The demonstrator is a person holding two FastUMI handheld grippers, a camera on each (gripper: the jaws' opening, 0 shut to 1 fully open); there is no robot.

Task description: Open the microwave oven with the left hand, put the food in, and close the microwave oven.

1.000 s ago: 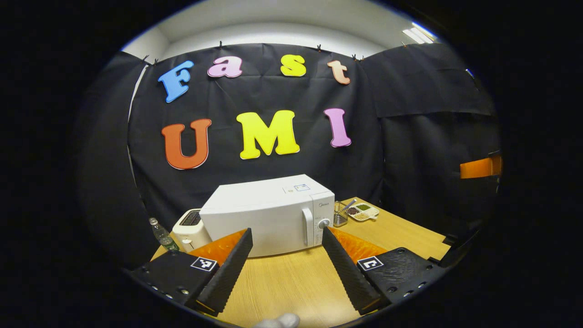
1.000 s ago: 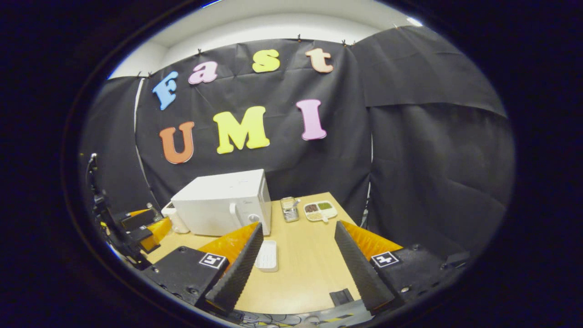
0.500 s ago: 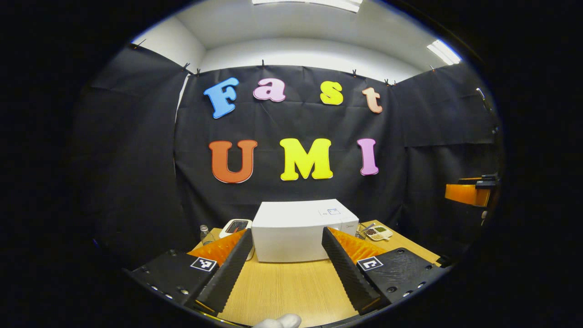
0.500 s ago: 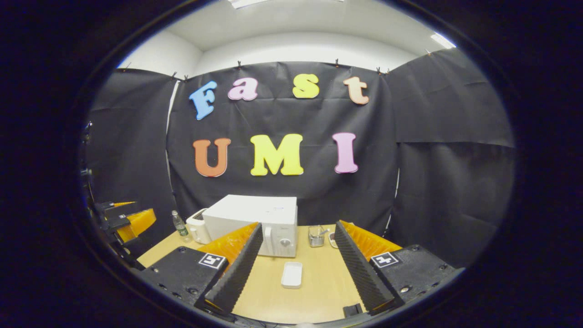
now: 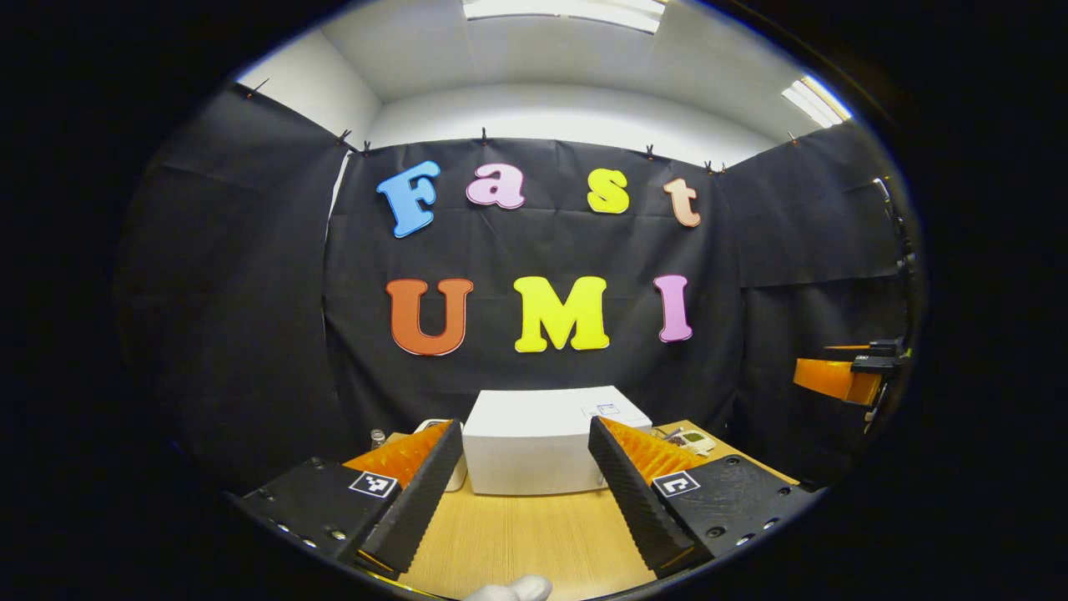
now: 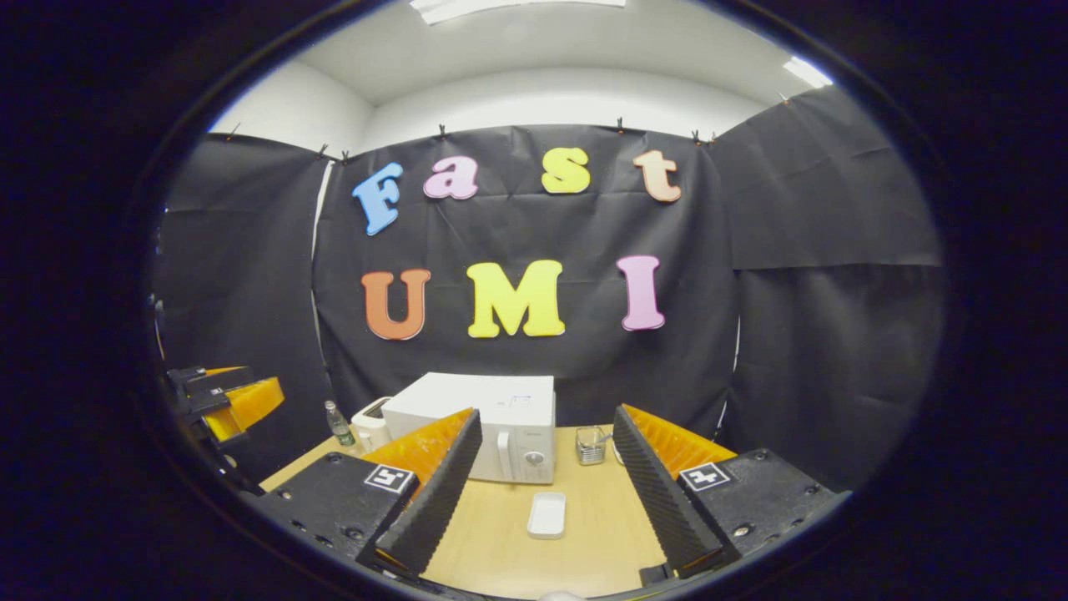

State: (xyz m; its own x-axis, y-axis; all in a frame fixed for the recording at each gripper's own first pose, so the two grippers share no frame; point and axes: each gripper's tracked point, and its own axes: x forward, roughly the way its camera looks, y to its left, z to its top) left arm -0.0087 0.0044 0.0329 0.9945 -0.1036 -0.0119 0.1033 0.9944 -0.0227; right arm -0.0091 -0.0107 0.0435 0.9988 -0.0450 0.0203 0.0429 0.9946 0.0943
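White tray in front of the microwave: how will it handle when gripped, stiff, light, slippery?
The white tray looks shallow with a low rim, so probably light and rigid. Its smooth finish suggests it may slide on the wooden table if nudged. It sits flat, so tipping is unlikely; a rim pinch may be needed.

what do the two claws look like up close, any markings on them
Each claw, left and right, has two long wedge-shaped fingers with ribbed inner faces and ridged orange backs. The fingers sit on black blocks held by small screws, and each block carries a square black-and-white marker tag. The other claw shows at the edge of each view as an orange and black piece.
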